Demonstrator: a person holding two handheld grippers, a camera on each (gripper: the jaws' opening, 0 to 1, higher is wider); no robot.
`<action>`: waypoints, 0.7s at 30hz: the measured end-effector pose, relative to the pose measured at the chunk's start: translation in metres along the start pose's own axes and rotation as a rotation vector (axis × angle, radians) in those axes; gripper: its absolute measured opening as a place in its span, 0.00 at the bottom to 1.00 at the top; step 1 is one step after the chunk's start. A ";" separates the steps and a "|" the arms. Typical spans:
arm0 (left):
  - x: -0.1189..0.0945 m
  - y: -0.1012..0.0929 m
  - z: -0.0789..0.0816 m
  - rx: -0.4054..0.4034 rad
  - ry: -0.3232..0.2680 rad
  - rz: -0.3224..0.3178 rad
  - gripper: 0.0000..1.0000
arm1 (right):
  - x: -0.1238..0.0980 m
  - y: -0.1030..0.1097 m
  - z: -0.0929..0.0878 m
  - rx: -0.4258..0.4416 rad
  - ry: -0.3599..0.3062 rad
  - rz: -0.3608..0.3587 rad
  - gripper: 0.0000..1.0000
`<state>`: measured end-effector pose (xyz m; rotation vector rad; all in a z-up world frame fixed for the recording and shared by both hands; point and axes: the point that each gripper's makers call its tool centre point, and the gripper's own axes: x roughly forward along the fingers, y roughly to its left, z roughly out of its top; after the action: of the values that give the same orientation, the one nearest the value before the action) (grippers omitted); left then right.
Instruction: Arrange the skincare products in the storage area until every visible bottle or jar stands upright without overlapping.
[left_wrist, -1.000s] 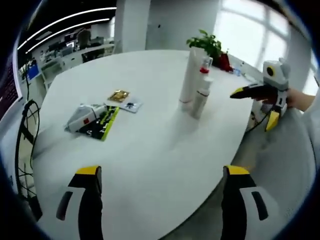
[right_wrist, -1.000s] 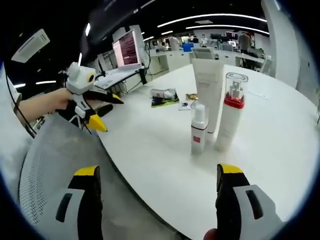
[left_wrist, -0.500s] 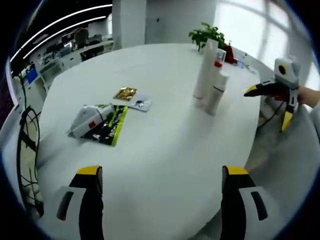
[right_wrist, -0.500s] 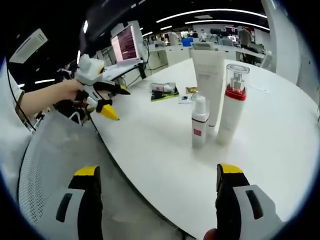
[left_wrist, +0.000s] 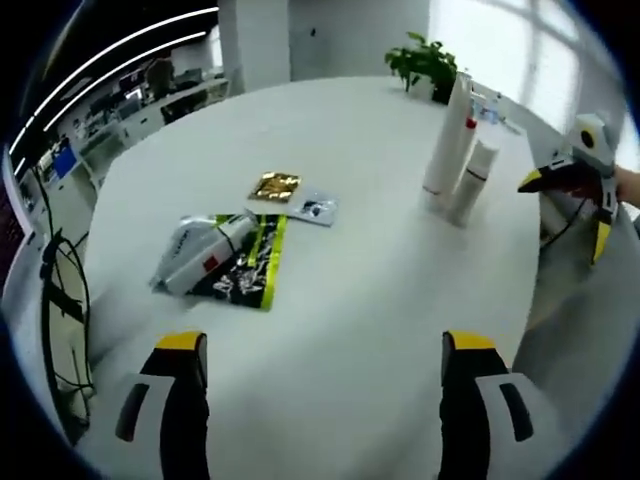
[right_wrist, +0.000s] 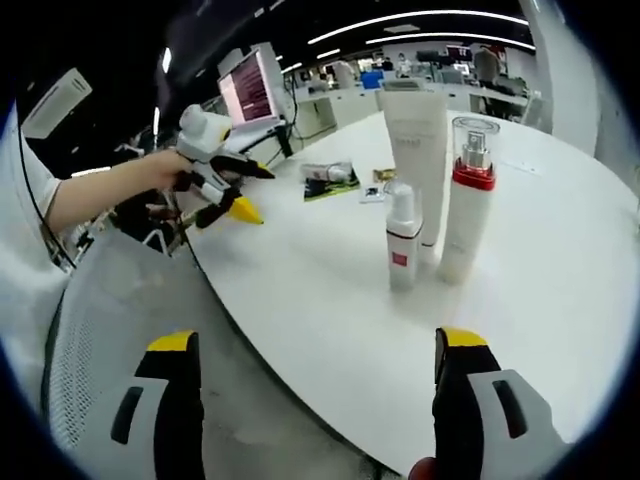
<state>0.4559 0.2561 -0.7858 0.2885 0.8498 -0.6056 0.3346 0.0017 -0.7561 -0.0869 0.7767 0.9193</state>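
Three skincare products stand upright close together on the white table: a tall white tube, a small white bottle with a red label and a bottle with a red collar and clear cap. The same group is at the far right in the left gripper view. A white tube lies on its side on a green and black packet. My left gripper is open, short of that tube. My right gripper is open at the table's edge, short of the upright group. The left gripper is held in a hand.
A gold sachet and a pale sachet lie beyond the packet. A potted plant stands at the table's far side. A grey mesh chair is below the table edge. The right gripper hovers beside the table.
My left gripper has moved in over the table toward the lying tube, which is now nearer and more central. The right gripper has hardly moved. Both stay open.
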 end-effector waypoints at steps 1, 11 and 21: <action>0.001 0.005 0.002 0.006 0.000 0.007 0.89 | 0.000 0.000 -0.001 -0.001 0.003 -0.001 0.97; 0.016 0.037 0.019 0.091 0.026 0.024 0.86 | 0.001 -0.003 -0.005 0.031 0.016 -0.007 0.96; 0.033 0.066 0.045 0.195 0.050 0.042 0.82 | 0.002 -0.005 -0.009 0.042 0.030 -0.015 0.96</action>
<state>0.5404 0.2744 -0.7827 0.4989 0.8324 -0.6453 0.3340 -0.0036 -0.7648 -0.0695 0.8216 0.8884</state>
